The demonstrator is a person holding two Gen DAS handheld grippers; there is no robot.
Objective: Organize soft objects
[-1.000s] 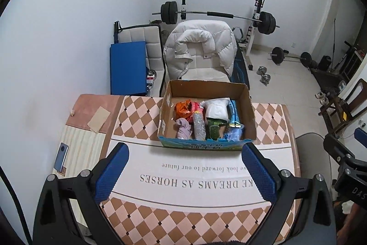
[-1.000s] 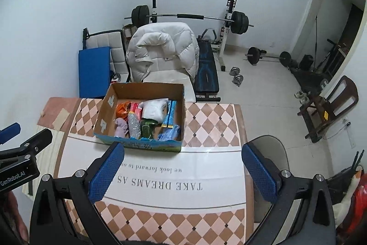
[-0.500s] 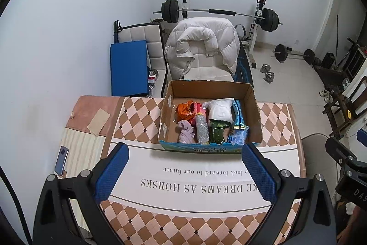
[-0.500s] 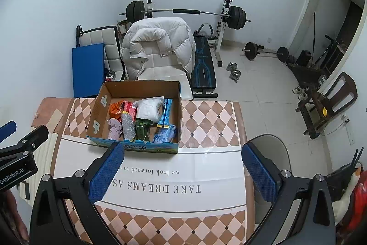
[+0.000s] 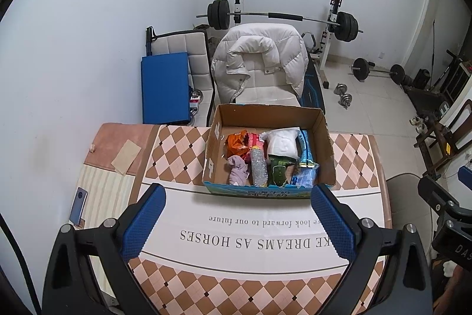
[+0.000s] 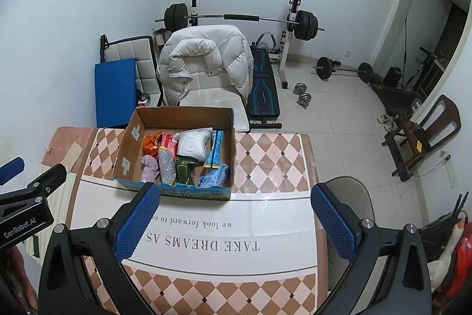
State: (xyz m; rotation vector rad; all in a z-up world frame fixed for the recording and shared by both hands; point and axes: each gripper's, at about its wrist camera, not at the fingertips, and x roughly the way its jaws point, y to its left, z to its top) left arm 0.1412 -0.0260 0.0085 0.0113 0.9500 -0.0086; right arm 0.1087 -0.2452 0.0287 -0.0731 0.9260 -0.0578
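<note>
Both the left gripper [image 5: 237, 214] and right gripper [image 6: 234, 216] hover spread and empty above the table [image 5: 265, 279]. The soft things sit in the box [image 5: 329, 149] (a rag [image 5: 237, 171], a white pack [image 5: 281, 142]). The rag looks light and limp, so a pinch on its bunched top should hold.

Wide-open right tool [image 6: 234, 219] above tablecloth [image 6: 265, 167], cardboard box [image 6: 177, 120] of soft items beyond

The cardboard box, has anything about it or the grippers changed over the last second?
Both views drifted slightly, so the cardboard box sits a little lower in frame. Nothing was grasped or released: left gripper and right gripper stay open, and the box contents are unmoved.
</note>
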